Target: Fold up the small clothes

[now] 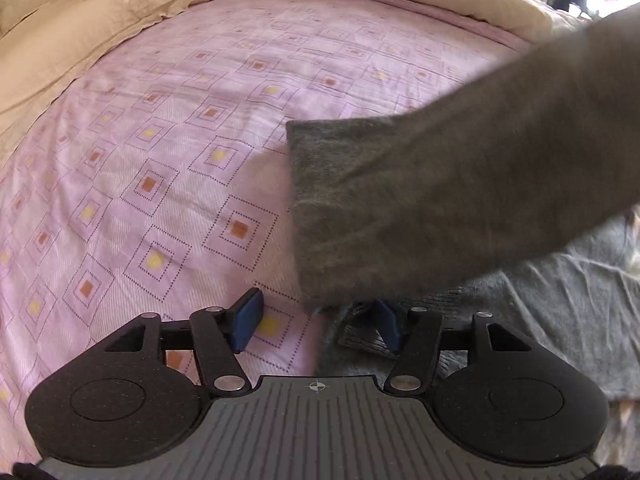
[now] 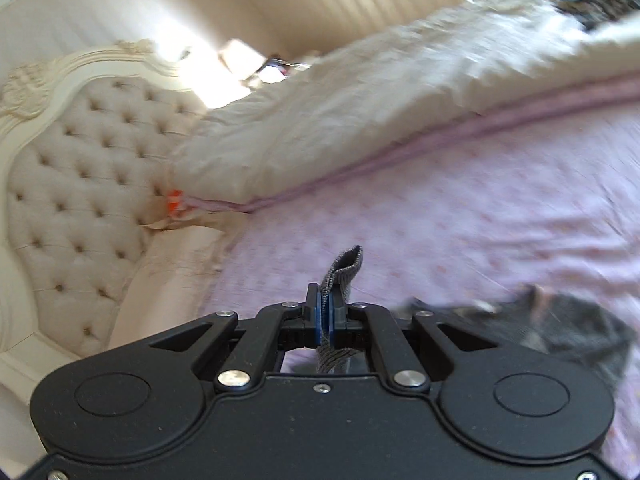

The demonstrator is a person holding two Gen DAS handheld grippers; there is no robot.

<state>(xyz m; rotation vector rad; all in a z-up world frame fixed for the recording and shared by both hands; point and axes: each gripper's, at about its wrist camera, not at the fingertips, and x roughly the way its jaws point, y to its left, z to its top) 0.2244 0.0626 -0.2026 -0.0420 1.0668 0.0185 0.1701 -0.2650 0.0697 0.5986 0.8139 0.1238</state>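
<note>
left gripper (image 1: pixel 316 326): jaws spread wide, nothing between the blue pads (image 1: pixel 249 320). the right-hand pad sits at the near edge of the grey garment (image 1: pixel 568 304), over a ribbed hem corner (image 1: pixel 362 336); the left-hand pad is over bare sheet (image 1: pixel 160 140). touching the cloth or just above it: cannot tell.

right gripper (image 2: pixel 325 314): jaws clamped on a ribbed grey edge (image 2: pixel 344 268), which pokes up past the pads as a short folded loop. cloth trails down under the tool; more of the garment shows blurred low right in this view.

from the left wrist, a long grey panel (image 1: pixel 440 184) hangs lifted, its long axis running from upper right down to a squared end near the left gripper. judged: this is the part the right gripper carries, drawn across above the flat remainder lying on the sheet to the right.

relation that matters: garment lies right of and ahead of the left gripper, with the hem corner right at its right-hand pad. left is nearer the flat part; right owns the lifted part.

judged next: left pins or pinches that corner while right lays the panel over.

beyond: beige duvet (image 2: pixel 360 112), tufted headboard (image 2: pixel 80 168).
</note>
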